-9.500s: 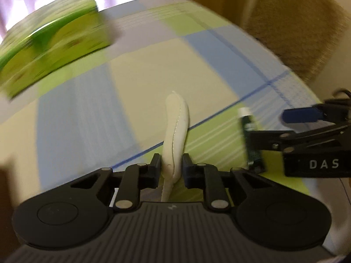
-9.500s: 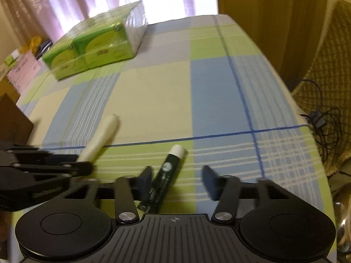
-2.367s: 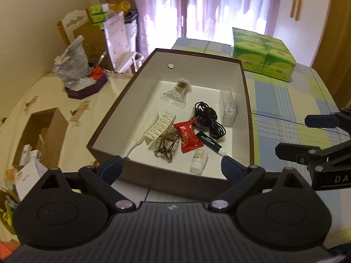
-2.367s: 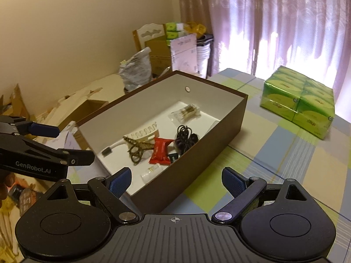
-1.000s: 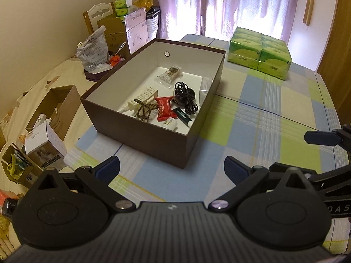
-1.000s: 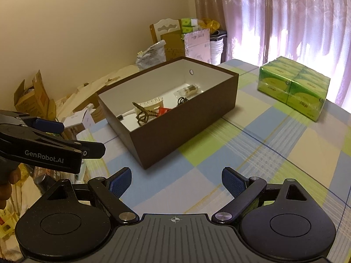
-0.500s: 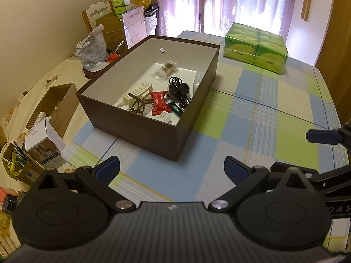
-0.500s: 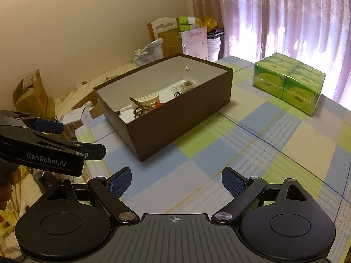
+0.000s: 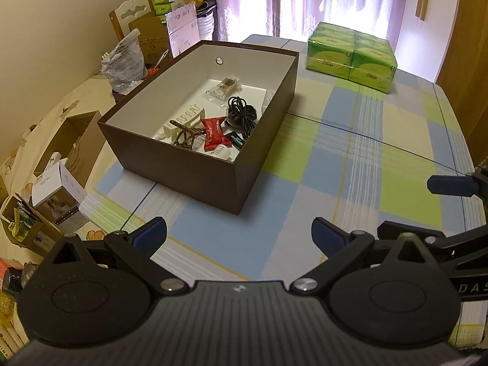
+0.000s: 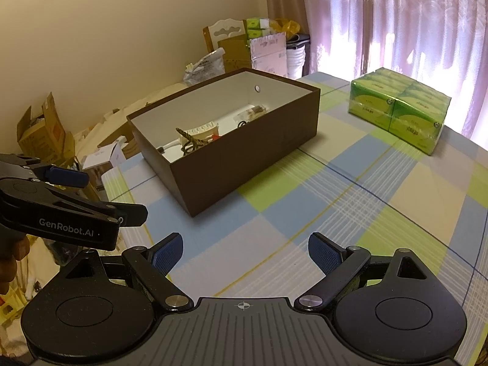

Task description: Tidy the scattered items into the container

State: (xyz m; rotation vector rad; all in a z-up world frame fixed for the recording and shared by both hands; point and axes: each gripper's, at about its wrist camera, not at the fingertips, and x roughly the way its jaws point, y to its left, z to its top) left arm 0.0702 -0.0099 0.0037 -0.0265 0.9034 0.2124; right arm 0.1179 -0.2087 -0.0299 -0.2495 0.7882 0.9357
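A brown box (image 9: 195, 170) with a white inside stands on the checked tablecloth (image 9: 350, 158). In it lie a black cable (image 9: 241, 116), a red packet (image 9: 213, 132), a dark green tube (image 9: 236, 140), a cream clip (image 9: 183, 120), a brown hair claw (image 9: 186, 135) and a clear bag (image 9: 222, 88). My left gripper (image 9: 239, 233) is open and empty, well back from the box's near corner. In the right wrist view the box (image 10: 244, 155) sits ahead to the left, and my right gripper (image 10: 245, 254) is open and empty over the cloth.
A green pack of tissue boxes (image 9: 350, 55) rests at the table's far end. Cardboard boxes (image 9: 58, 189) and bags crowd the floor to the left of the table. Curtains (image 10: 396, 15) hang behind. A person's hand (image 10: 9, 262) holds the left gripper's handle.
Both grippers have drawn further back from the box since half a second ago, so it looks smaller. Earlier each held an item; both items now lie in the box.
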